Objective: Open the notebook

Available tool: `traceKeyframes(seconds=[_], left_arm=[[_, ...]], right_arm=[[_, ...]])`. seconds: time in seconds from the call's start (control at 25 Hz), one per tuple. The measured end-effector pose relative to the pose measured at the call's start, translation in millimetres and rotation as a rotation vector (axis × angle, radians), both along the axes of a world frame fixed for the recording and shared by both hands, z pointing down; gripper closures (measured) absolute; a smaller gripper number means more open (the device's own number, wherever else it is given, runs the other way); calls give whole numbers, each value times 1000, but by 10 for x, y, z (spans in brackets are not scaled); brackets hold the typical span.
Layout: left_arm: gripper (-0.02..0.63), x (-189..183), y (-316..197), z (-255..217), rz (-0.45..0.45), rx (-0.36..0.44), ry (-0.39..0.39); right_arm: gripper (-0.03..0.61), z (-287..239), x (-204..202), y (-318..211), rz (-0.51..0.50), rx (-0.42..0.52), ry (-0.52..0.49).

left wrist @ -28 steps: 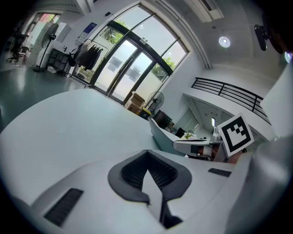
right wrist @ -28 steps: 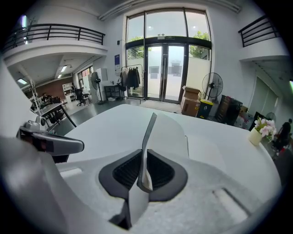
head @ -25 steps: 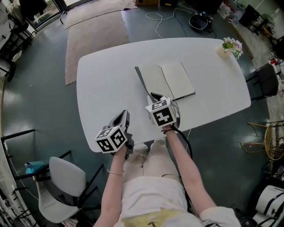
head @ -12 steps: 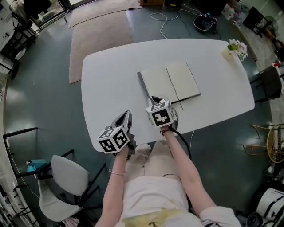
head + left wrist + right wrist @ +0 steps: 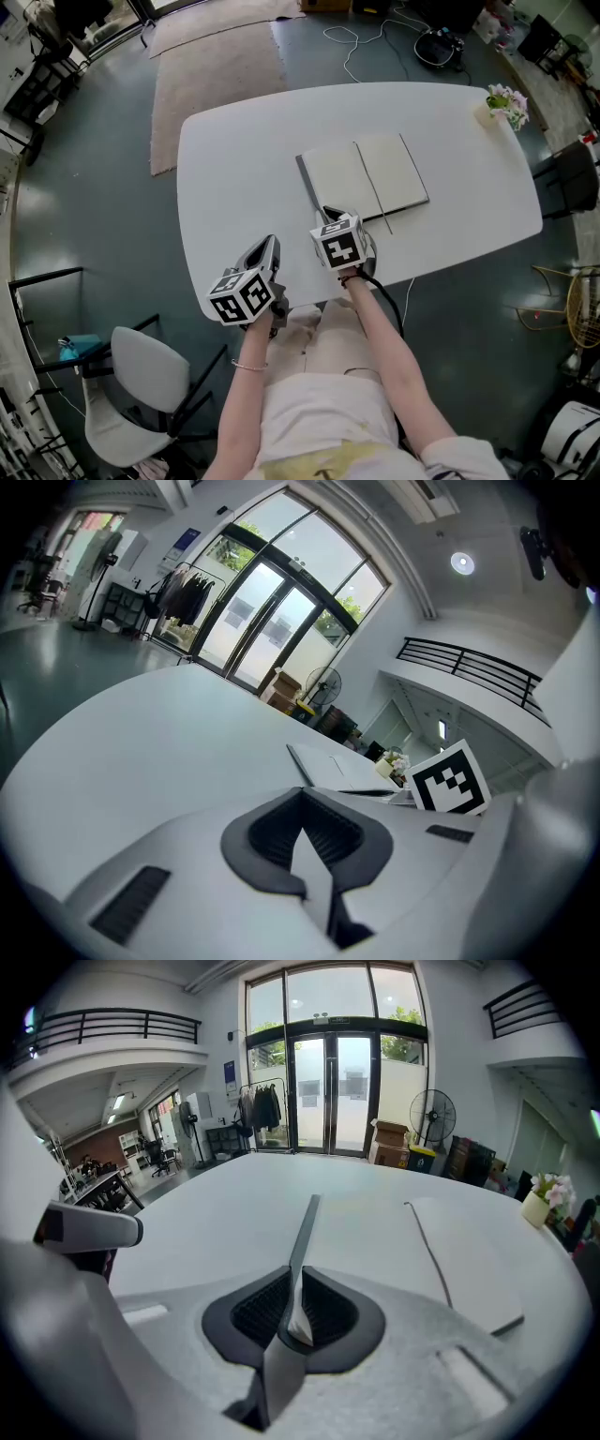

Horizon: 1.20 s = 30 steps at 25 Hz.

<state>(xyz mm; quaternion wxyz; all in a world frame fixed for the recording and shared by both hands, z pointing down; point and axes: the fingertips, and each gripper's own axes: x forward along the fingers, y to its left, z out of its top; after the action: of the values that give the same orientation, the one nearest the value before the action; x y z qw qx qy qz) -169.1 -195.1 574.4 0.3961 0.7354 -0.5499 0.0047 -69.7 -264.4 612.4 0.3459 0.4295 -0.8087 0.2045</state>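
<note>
The notebook (image 5: 370, 176) lies open on the white table (image 5: 234, 187), two cream pages facing up. Its grey front cover (image 5: 309, 185) shows as a thin strip along the left page and runs edge-on away from the jaws in the right gripper view (image 5: 305, 1227). My right gripper (image 5: 330, 214) is shut on the near corner of that cover, the pads (image 5: 253, 1312) pinching it. My left gripper (image 5: 266, 247) rests at the table's front edge, left of the notebook, shut (image 5: 305, 832) and holding nothing.
A small pot of flowers (image 5: 506, 101) stands at the table's far right corner. A grey chair (image 5: 141, 375) is at the lower left, a dark chair (image 5: 567, 178) beside the table's right end. A rug (image 5: 216, 66) lies on the floor beyond.
My right gripper has sunk a little with the cover still pinched. The left gripper has stayed where it was.
</note>
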Motion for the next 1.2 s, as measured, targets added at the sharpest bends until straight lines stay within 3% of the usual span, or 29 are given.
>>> traceKeyframes(seconds=[0.36, 0.52, 0.76, 1.2], left_arm=[[615, -44, -4, 22, -18, -4, -9], [615, 15, -46, -37, -13, 8, -12], [615, 117, -162, -228, 15, 56, -25], [615, 417, -269, -896, 122, 215, -88]], right_arm=[[532, 132, -60, 20, -29, -7, -22], [511, 138, -52, 44, -28, -28, -102], [512, -147, -4, 28, -64, 13, -264], [534, -966, 326, 59, -120, 100, -480]])
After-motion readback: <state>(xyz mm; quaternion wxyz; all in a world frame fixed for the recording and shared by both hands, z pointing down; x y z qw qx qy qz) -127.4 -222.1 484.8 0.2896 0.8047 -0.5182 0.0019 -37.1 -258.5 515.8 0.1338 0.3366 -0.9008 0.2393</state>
